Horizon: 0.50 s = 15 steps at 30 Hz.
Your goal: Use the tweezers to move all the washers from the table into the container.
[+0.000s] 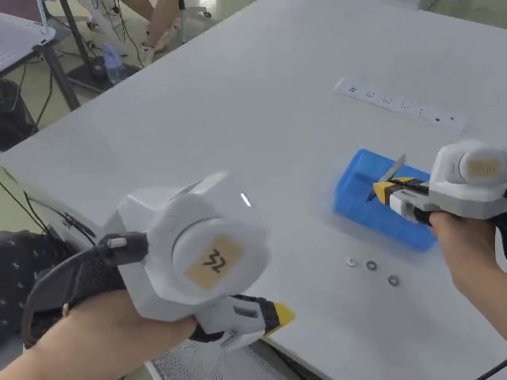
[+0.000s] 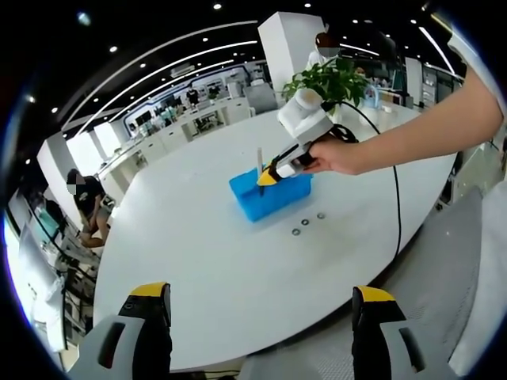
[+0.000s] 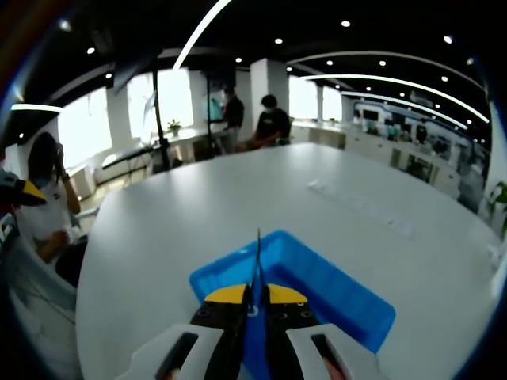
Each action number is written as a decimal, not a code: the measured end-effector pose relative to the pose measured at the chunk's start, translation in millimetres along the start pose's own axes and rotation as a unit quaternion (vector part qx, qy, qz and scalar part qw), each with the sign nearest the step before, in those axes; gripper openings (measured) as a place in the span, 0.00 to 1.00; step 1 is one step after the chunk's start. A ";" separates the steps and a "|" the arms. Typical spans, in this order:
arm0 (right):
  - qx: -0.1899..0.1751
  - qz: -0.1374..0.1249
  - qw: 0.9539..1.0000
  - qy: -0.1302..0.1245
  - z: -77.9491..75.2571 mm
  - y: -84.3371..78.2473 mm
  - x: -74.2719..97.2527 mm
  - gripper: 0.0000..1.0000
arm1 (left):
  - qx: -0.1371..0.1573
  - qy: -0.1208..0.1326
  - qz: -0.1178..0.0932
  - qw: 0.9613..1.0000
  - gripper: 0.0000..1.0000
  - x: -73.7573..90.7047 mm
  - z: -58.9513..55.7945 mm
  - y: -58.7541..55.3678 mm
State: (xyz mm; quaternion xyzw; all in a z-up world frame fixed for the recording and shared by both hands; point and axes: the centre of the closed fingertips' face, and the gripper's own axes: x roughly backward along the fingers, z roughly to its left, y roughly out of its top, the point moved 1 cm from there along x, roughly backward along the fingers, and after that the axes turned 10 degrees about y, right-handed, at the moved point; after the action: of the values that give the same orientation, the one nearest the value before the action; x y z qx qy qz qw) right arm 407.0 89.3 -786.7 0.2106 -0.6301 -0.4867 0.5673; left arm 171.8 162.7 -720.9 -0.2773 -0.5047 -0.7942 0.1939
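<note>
Here we are holding the right gripper (image 1: 384, 190) with its yellow-tipped jaws pressed together on the tweezers (image 1: 392, 170), which are sticking out ahead of the jaws as a thin metal blade. In the right gripper view the tweezers are pointing up the middle of the picture, with their tip over the blue container (image 3: 333, 293). We cannot tell whether anything is pinched at the tip: it is too small to see. The container is a shallow, rectangular blue tray lying flat on the white table (image 1: 238, 119). Just beside its near edge, three washers (image 1: 371, 266) are lying on the table in a short, loose row, apart from one another and outside the container. In the left gripper view the same three washers are showing as small rings between the container and the table's near edge.

Meanwhile we are holding the left gripper (image 2: 261, 293) low at the near edge of the table, well apart from the container, with its jaws spread wide and nothing between them. In the head view its white body is sitting large in the foreground, a black cable running from it.

Farther out, a white power strip (image 1: 400, 104) is lying on the table beyond the container. A green plant (image 2: 329, 79) is standing at the table's far side in the left gripper view.
</note>
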 end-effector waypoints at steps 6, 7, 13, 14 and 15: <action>0.015 -0.023 1.000 0.006 11.1 16.8 20.9 0.04 | 0.016 -0.003 -0.008 1.000 0.97 0.1 -5.6 2.3; 0.017 -0.034 0.999 0.012 13.1 21.3 24.6 0.04 | 0.022 -0.006 -0.009 1.000 0.97 0.2 -6.8 2.4; 0.005 -0.050 0.998 0.023 33.8 26.3 43.7 0.04 | 0.020 -0.007 -0.011 1.000 0.97 1.3 -9.1 0.6; 0.004 -0.050 0.998 0.025 36.3 25.2 44.3 0.04 | 0.020 -0.007 -0.011 1.000 0.97 1.2 -9.3 0.2; 0.009 -0.048 0.998 0.027 40.5 22.0 42.7 0.04 | 0.020 -0.007 -0.011 1.000 0.97 1.1 -9.2 -0.2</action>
State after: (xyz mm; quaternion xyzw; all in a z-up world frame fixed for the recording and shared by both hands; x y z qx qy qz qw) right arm 364.6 79.2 -741.4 0.2583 -0.6079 -0.5018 0.5585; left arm 168.5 154.4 -723.3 -0.2730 -0.5250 -0.7841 0.1870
